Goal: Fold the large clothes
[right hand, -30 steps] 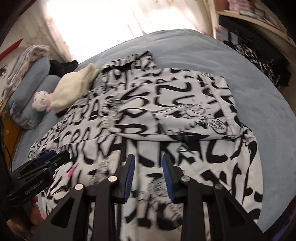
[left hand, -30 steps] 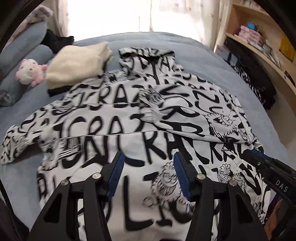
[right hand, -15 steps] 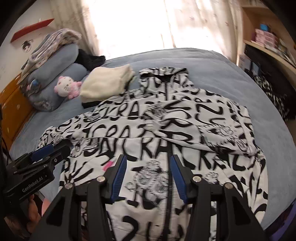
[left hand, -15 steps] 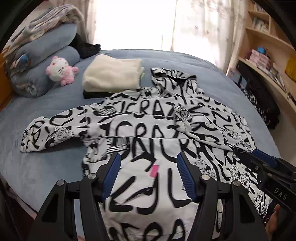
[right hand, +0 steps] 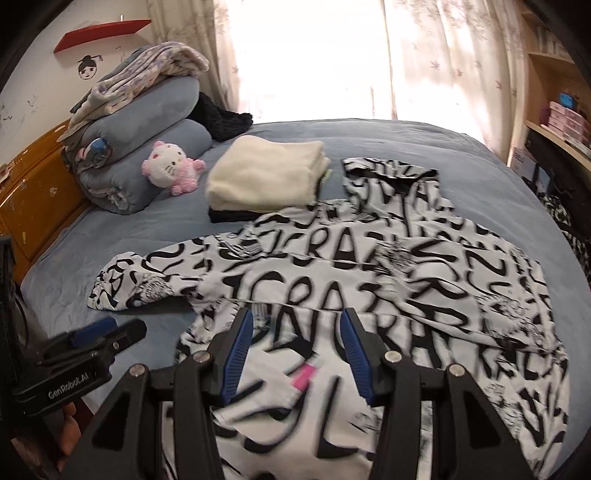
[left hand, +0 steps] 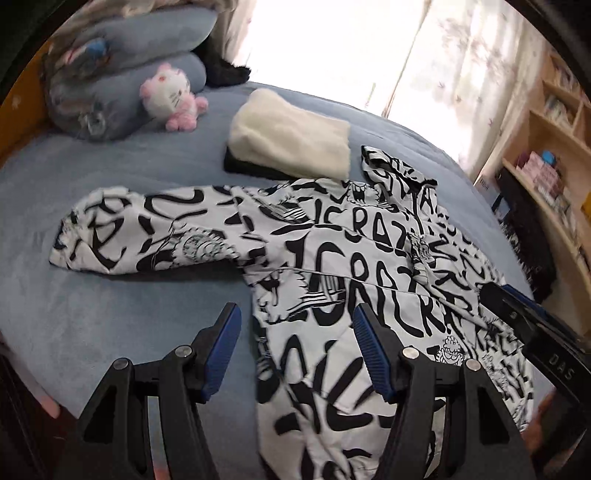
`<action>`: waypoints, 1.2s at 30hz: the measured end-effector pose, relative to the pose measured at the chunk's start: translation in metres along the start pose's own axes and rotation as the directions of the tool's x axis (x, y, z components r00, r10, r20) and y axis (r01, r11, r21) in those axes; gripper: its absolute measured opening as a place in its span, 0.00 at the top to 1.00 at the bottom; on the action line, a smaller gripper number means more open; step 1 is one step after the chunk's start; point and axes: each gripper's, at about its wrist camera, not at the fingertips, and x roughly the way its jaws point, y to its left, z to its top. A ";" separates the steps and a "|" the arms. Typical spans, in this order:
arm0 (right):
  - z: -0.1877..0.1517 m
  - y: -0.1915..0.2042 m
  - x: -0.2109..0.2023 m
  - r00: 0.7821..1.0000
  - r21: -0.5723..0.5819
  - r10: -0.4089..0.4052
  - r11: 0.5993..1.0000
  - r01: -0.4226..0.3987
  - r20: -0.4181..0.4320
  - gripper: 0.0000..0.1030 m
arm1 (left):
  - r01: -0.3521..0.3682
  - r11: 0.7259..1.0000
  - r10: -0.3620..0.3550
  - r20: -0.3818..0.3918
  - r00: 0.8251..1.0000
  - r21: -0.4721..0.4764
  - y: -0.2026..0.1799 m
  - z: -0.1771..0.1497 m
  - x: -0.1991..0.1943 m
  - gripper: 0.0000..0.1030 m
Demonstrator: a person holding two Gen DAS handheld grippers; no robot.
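Left gripper (left hand: 295,347): fingers spread, empty, over hoodie (left hand: 369,266) edge.
Right gripper (right hand: 295,343): fingers spread, empty.
Right view only: pink tag (right hand: 304,376), red shelf (right hand: 103,33).

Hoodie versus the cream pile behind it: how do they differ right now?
The hoodie is white with black lettering; the cream pile is plain. The hoodie lies spread flat, one sleeve stretched out sideways, while the pile is already folded into a compact stack. The hoodie covers far more of the bed. Both rest on the blue cover, and neither gripper holds either.
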 end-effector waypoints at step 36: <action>0.015 0.132 0.188 0.975 -0.055 0.144 0.986 -0.155 -0.172 0.52 | 0.018 0.814 0.069 0.127 0.990 -0.581 0.280 0.028 0.091 0.95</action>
